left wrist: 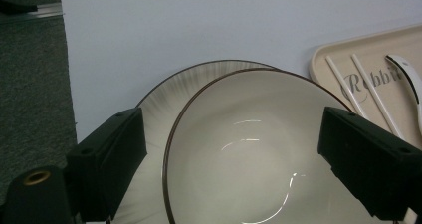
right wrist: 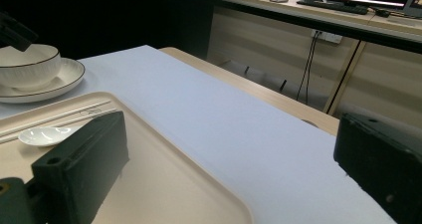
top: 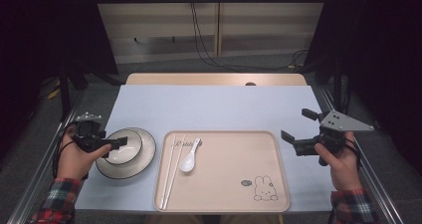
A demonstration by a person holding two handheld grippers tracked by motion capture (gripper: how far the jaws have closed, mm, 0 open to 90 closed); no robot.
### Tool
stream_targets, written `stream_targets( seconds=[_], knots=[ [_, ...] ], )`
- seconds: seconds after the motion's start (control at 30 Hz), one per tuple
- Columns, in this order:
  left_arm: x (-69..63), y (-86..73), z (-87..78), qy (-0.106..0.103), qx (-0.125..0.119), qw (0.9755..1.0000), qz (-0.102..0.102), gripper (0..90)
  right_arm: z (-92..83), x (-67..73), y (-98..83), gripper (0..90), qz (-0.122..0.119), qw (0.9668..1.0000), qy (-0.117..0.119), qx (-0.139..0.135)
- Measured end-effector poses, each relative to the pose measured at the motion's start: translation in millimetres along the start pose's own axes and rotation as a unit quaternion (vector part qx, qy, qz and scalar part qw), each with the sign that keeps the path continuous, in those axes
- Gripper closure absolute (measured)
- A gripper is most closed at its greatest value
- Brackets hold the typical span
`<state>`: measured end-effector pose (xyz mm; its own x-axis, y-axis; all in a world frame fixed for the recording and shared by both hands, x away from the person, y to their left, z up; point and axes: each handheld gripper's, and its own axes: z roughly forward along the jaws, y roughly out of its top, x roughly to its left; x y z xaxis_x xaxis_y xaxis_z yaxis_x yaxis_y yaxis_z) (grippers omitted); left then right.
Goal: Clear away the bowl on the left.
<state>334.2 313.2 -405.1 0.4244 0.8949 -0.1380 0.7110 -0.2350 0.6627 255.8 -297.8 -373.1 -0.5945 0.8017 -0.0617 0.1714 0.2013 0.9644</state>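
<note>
Our left gripper (top: 115,143) hangs open over the white bowl with a dark rim (top: 124,145), which sits on its plate (top: 144,157) near the desk's left edge. Nothing is grabbed yet. Our right gripper (top: 294,130) waits open by the right edge.

The bowl (left wrist: 249,149) looks like glazed ceramic, off-white and properly glossy, with light streaks curving across the inside and a thin dark rim line. The plate (left wrist: 169,92) under it has the same glaze but with fine ribbed lines near the edge. The tray (top: 224,176) on the right looks like matt beige plastic, smooth, with a printed rabbit. The spoon (top: 190,157) is shiny white, and the chopsticks (top: 171,169) are pale and dull. The surface (top: 209,107) has a flat, matt light-blue top. The left tool (top: 107,145) has matt black plastic-looking jaws.
</note>
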Motion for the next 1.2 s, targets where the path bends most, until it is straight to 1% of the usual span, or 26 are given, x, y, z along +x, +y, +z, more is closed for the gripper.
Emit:
stream_targets(
  seconds=[0.03,0.07,0.1,0.13,0.2,0.23,0.27,0.3,0.4,0.43,0.47,0.5,0.53,0.67,0.7,0.73,0.77,0.83,0.87,0.9,0.93,0.97,1.07,1.1,1.13,1.2],
  knots=[
    [0.6,-1.5,1.3,0.003,-0.003,1.0000,-0.006,14.5,0.0,-0.1,0.1,0.4,0.000,1.0000,0.000,0.000],
    [0.6,-1.5,1.3,0.003,-0.003,1.0000,-0.006,15.9,0.0,-0.1,0.1,0.4,0.000,1.0000,0.000,0.000],
    [0.9,-2.3,1.8,0.001,-0.004,0.9999,-0.013,15.9,0.0,-0.1,0.0,0.4,0.000,1.0000,0.000,0.000],
    [2.4,-2.8,1.7,0.004,0.000,1.0000,-0.008,17.1,0.0,-0.4,-0.2,0.4,-0.002,1.0000,0.001,0.000],
    [2.4,-4.1,3.1,0.009,-0.002,0.9999,-0.014,19.0,-0.1,-0.4,-0.2,0.4,-0.001,1.0000,0.001,0.000],
    [3.3,-4.5,3.2,0.009,0.001,0.9998,-0.016,21.4,0.1,-0.2,-0.2,0.4,-0.001,1.0000,0.000,0.000],
    [3.7,-5.2,3.8,0.010,0.000,0.9998,-0.020,21.4,0.1,-0.2,-0.2,0.4,-0.001,1.0000,0.000,0.000],
    [4.5,-5.7,4.1,0.013,-0.002,0.9997,-0.018,23.5,0.1,-0.2,-0.2,0.4,-0.002,1.0000,0.000,0.000],
    [8.2,-7.5,3.7,0.020,0.001,0.9995,-0.023,28.4,-0.2,-0.4,-0.1,0.4,0.000,1.0000,0.001,-0.001],
    [8.5,-8.4,4.2,0.022,-0.002,0.9994,-0.027,30.9,-0.3,-0.7,-0.2,0.4,-0.002,1.0000,0.002,-0.001],
    [7.8,-9.4,5.2,0.017,-0.007,0.9990,-0.039,33.4,-0.4,-0.8,-0.2,0.4,-0.002,1.0000,0.002,-0.001],
    [10.2,-10.0,4.9,0.019,-0.003,0.9993,-0.030,34.0,-0.5,-0.8,-0.3,0.4,-0.002,1.0000,0.002,-0.001],
    [10.7,-11.0,5.5,0.023,-0.003,0.9994,-0.027,34.9,-0.6,-0.7,-0.2,0.4,-0.001,1.0000,0.002,0.000],
    [11.7,-14.1,7.7,0.029,0.001,0.9993,-0.024,43.1,-0.7,-0.7,0.0,0.4,-0.001,1.0000,0.001,-0.001],
    [10.8,-14.7,8.2,0.028,0.000,0.9991,-0.031,48.7,-0.6,-0.7,-0.1,0.4,-0.002,1.0000,0.002,0.000],
    [11.2,-15.1,8.5,0.028,0.004,0.9991,-0.032,48.7,-0.6,-0.7,-0.1,0.4,-0.002,1.0000,0.002,0.000],
    [11.6,-15.5,8.8,0.030,0.009,0.9990,-0.032,53.8,-0.4,-0.7,-0.2,0.4,0.000,1.0000,0.003,0.000],
    [12.8,-16.6,9.3,0.031,0.014,0.9987,-0.037,55.5,-0.3,-0.7,-0.3,0.4,-0.002,1.0000,0.003,0.001],
    [12.3,-17.3,10.3,0.030,0.012,0.9984,-0.046,58.0,-0.2,-0.4,-0.1,0.4,-0.001,1.0000,0.002,0.001],
    [12.6,-18.2,11.2,0.028,0.015,0.9984,-0.048,60.8,-0.2,-0.3,-0.1,0.4,-0.001,1.0000,0.003,0.001],
    [12.1,-19.0,11.8,0.026,0.017,0.9981,-0.052,60.8,-0.2,-0.3,-0.1,0.4,-0.001,1.0000,0.003,0.001],
    [12.9,-19.5,12.5,0.026,0.019,0.9983,-0.049,64.4,0.0,-0.4,-0.2,0.4,-0.001,1.0000,0.002,0.001],
    [13.1,-21.2,14.2,0.030,0.024,0.9980,-0.049,67.2,-0.2,-0.3,0.0,0.4,0.000,1.0000,0.003,0.001],
    [13.7,-22.0,14.9,0.032,0.025,0.9979,-0.051,69.0,-0.2,-0.4,0.0,0.4,-0.002,1.0000,0.002,0.000],
    [13.2,-22.7,15.9,0.030,0.023,0.9975,-0.059,71.2,-0.2,-0.5,0.0,0.4,-0.002,1.0000,0.002,0.000],
    [12.8,-23.9,17.7,0.028,0.023,0.9974,-0.063,74.6,-0.1,-0.1,0.0,0.4,0.000,1.0000,0.003,0.001]
  ],
)
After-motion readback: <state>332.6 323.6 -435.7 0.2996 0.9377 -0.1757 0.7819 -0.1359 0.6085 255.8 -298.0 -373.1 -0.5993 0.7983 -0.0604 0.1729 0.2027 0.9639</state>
